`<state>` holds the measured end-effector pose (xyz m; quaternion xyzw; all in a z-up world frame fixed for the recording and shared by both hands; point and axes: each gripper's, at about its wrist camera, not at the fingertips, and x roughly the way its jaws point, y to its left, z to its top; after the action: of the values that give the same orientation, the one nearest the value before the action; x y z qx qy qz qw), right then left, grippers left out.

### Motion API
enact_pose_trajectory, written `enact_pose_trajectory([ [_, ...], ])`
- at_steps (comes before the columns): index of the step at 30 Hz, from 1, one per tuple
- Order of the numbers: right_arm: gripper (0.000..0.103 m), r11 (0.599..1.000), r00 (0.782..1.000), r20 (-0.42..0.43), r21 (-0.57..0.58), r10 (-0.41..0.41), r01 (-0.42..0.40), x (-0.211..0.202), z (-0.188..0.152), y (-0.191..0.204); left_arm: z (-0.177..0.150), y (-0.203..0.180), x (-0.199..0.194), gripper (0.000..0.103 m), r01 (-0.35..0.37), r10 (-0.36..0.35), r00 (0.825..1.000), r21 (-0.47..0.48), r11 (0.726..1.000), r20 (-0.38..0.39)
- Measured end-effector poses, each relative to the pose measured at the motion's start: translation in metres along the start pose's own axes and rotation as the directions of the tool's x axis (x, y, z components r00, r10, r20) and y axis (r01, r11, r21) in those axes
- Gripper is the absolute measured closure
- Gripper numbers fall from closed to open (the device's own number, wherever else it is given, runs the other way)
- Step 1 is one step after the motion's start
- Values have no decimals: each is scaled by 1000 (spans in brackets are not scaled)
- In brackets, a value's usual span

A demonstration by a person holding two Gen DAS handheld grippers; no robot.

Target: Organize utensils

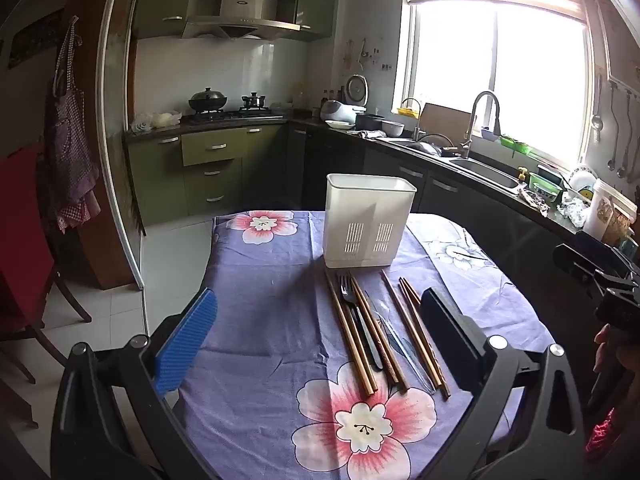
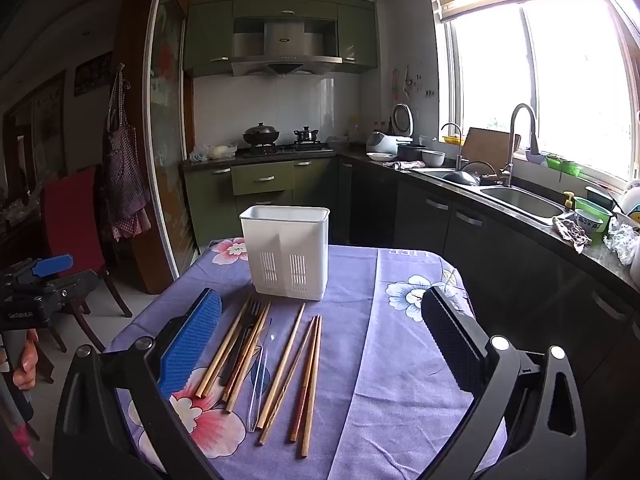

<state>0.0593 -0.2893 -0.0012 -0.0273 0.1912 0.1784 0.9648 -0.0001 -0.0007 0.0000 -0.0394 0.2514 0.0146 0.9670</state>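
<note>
A white slotted utensil holder point(image 1: 369, 222) point(image 2: 287, 254) stands upright on the flowered purple tablecloth point(image 1: 264, 312) point(image 2: 384, 360). In front of it lie several wooden chopsticks point(image 1: 416, 334) point(image 2: 308, 384), a black fork point(image 1: 356, 316) point(image 2: 240, 340) and a clear plastic utensil point(image 1: 404, 348) point(image 2: 259, 380). My left gripper point(image 1: 320, 328) hovers open above the near part of the cloth, the utensils between and beyond its fingers, nothing held. My right gripper point(image 2: 322, 340) is open too, over the chopsticks, empty. Each gripper shows at the edge of the other's view, held by a hand.
The table is small, with a red chair point(image 2: 76, 216) at its left. Dark counters with a sink point(image 2: 520, 200) and faucet run along the right under a bright window. A stove with pots point(image 1: 208, 102) sits at the back. An apron point(image 1: 70, 152) hangs on the left.
</note>
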Motion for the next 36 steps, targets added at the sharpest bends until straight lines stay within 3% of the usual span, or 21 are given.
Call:
enact_pose_trajectory([
  [36, 4, 1000, 1000, 3, 8, 4, -4, -3, -2, -1, 0, 2, -4, 6, -3, 3, 1000, -8, 1000, -11],
])
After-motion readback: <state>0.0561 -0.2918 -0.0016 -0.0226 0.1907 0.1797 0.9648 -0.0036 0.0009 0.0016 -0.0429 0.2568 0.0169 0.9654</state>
